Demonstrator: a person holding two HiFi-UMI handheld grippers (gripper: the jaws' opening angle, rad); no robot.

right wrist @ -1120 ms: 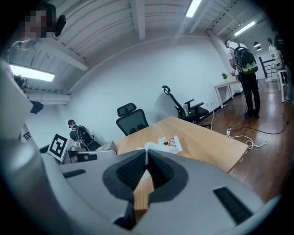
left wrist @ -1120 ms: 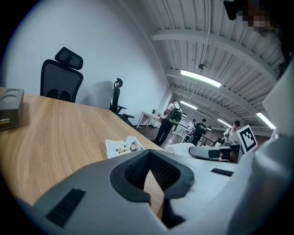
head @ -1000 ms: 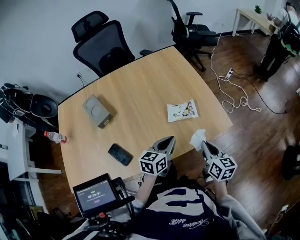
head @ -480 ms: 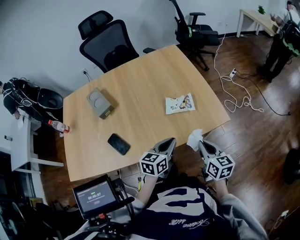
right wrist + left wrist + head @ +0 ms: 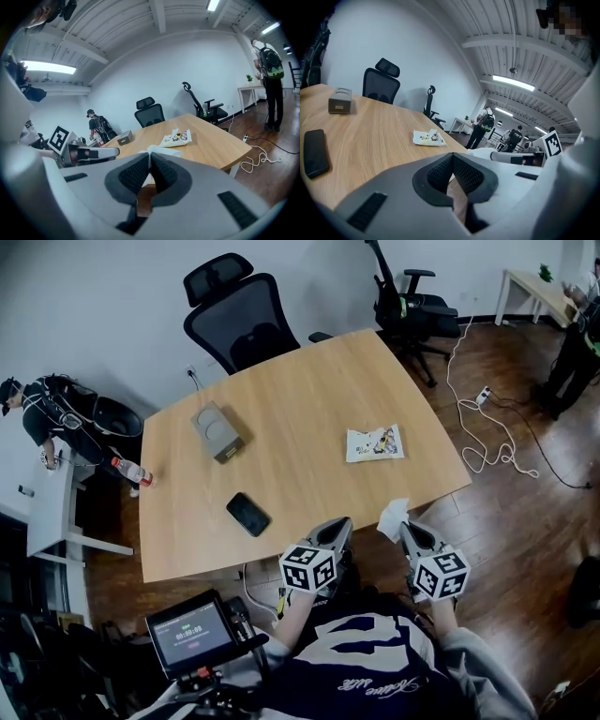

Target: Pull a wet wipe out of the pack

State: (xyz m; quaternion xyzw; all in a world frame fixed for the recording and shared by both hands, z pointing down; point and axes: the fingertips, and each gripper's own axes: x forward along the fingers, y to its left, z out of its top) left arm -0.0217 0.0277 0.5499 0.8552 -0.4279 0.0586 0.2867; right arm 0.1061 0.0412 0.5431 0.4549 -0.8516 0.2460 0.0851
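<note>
The wet wipe pack (image 5: 374, 442) lies flat on the wooden table (image 5: 300, 390), right of its middle; it also shows in the left gripper view (image 5: 429, 137) and the right gripper view (image 5: 176, 138). My right gripper (image 5: 405, 527) hangs just off the table's near edge, shut on a white wet wipe (image 5: 394, 517) that sticks up past its jaws (image 5: 157, 150). The wipe is well clear of the pack. My left gripper (image 5: 337, 525) is beside it at the near edge, shut with nothing between its pads (image 5: 440, 171).
A black phone (image 5: 248, 514) lies near the front left of the table, a grey box (image 5: 217, 431) farther back. A plastic bottle (image 5: 131, 472) stands off the left edge. Office chairs (image 5: 242, 320) stand behind the table; cables (image 5: 492, 451) trail over the floor at right.
Both grippers have drifted a little along the table's near edge while the head view swung. The wipe stays in the right gripper. The pack has not moved.
</note>
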